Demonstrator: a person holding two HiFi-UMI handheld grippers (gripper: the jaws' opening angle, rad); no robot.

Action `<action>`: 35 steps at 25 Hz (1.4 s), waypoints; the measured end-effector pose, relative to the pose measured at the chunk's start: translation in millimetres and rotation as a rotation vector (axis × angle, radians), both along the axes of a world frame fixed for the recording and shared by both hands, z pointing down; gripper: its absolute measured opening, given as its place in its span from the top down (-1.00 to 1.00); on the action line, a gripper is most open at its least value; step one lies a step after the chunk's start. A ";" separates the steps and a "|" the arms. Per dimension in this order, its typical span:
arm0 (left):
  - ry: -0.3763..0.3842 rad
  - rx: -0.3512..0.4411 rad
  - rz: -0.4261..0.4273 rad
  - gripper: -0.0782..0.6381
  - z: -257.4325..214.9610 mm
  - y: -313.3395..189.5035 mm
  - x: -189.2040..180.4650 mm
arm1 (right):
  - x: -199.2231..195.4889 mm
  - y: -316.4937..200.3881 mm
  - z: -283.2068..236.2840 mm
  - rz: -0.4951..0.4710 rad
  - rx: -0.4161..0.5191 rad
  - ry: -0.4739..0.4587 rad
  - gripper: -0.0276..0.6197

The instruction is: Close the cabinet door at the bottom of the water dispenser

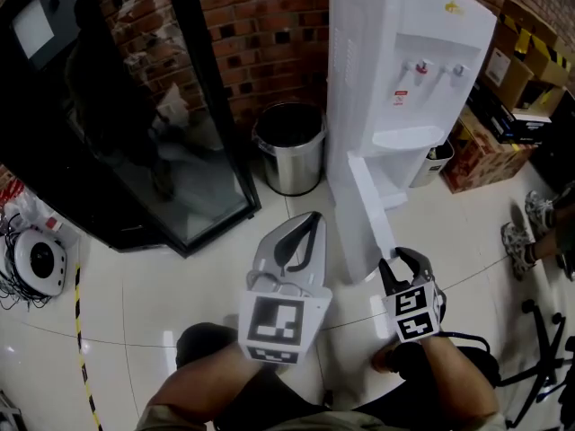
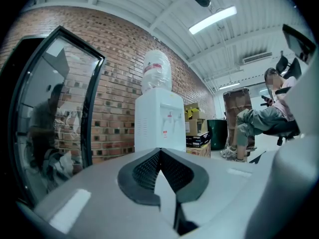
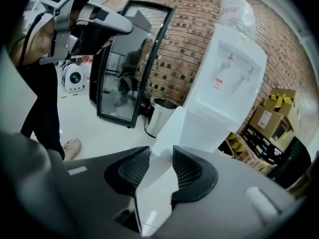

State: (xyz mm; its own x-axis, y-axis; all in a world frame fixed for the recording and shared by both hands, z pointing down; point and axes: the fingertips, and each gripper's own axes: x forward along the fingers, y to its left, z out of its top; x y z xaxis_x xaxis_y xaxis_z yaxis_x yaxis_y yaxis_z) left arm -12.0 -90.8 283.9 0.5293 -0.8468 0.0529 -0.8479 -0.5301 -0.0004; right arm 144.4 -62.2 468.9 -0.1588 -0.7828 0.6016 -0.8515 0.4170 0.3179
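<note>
The white water dispenser [image 1: 404, 61] stands against the brick wall, its bottom cabinet door [image 1: 368, 214] swung out toward me. My right gripper [image 1: 395, 263] is at the door's free edge. In the right gripper view the white door [image 3: 169, 133] fills the gap between the pads, and the right gripper [image 3: 160, 158] is shut on it. The dispenser [image 3: 229, 78] rises behind it. My left gripper [image 1: 310, 218] hovers left of the door, apart from it. Its jaws meet at the tip with nothing between them, so the left gripper [image 2: 159, 153] is shut, with the dispenser [image 2: 159, 121] ahead of it.
A steel bin [image 1: 289, 146] stands left of the dispenser. A black glass-door cabinet [image 1: 135, 124] fills the left side. Cardboard boxes [image 1: 503, 106] are stacked on the right. A seated person's shoes [image 1: 526, 232] and a chair base [image 1: 539, 348] are at the right edge.
</note>
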 end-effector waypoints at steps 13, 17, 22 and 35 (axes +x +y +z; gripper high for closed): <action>0.028 -0.004 0.085 0.78 -2.0 -16.2 44.1 | 116.9 -47.2 2.4 0.241 -0.104 -0.012 0.38; -0.007 -0.032 0.085 0.78 17.1 -36.2 51.2 | 156.9 -67.6 3.1 0.298 -0.094 0.007 0.40; -0.086 -0.072 0.050 0.78 51.5 -77.9 53.8 | 200.4 -100.0 4.3 0.395 -0.065 -0.027 0.47; -0.148 -0.180 0.003 0.78 97.7 -174.4 58.7 | 254.6 -221.3 21.4 0.600 0.037 -0.245 0.87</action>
